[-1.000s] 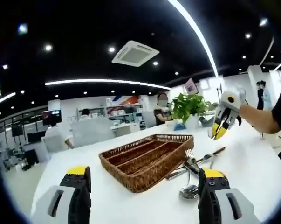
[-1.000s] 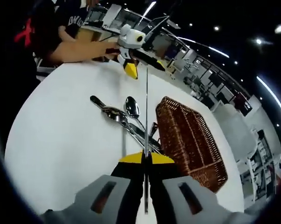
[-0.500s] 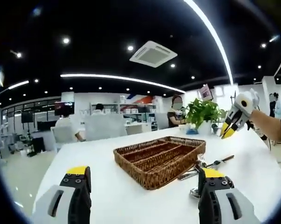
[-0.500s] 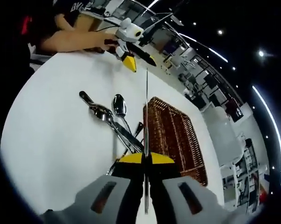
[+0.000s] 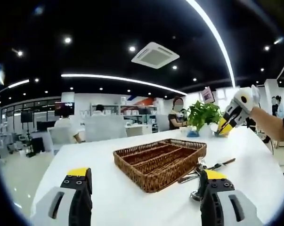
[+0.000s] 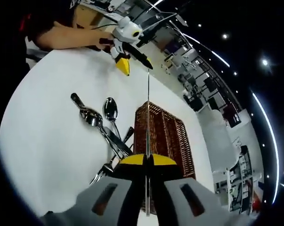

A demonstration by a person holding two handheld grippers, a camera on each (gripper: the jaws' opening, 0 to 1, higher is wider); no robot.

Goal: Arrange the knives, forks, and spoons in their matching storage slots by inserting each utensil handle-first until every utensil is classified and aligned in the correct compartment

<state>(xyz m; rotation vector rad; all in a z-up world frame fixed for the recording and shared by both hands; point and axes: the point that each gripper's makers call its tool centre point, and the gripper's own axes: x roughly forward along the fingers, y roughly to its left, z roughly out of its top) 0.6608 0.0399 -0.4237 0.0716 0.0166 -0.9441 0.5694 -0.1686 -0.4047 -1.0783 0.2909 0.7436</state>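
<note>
- Right gripper (image 6: 147, 159): fingers clamped edge-on on a thin steel knife (image 6: 147, 113), held above the brown wicker compartment tray (image 6: 165, 136).
- Left gripper (image 5: 144, 176): fingers apart, holding nothing, short of the tray.
- Loose steel utensils (image 6: 104, 129) lie beside the tray on the white desk (image 6: 47, 117).
- Risk: the narrow grip may let the knife pivot and catch a tray divider.

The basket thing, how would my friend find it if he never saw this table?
Look at the big white table. In its middle sits the wicker tray, brown and woven, split into long slots. A pile of shiny utensils lies beside it, but the tray is the table's one woven thing.
</note>
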